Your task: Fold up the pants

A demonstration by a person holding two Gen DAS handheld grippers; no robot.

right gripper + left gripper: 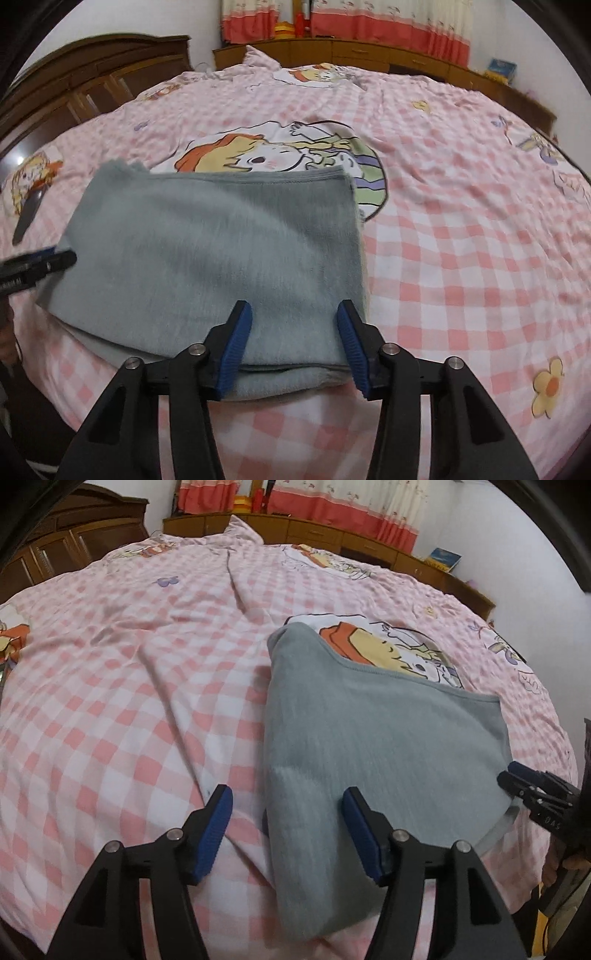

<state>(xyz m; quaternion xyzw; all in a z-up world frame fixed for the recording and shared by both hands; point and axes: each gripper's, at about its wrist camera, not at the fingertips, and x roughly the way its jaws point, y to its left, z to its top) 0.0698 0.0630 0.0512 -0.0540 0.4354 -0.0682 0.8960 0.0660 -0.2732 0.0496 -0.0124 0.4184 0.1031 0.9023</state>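
Two grippers, left (286, 823) and right (293, 339), jaws spread, fuzzy grey folded pants (210, 254), checked cotton bedspread (461, 258).

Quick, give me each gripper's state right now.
Left gripper: open, holding nothing, straddling the left edge of the folded grey pants.
Right gripper: open, holding nothing, over the pants' near edge.

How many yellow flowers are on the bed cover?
1 clear one: a yellow flower with an orange middle, near the front right edge of the bed cover, right of the gray pants. Others may be hidden or too blurry.
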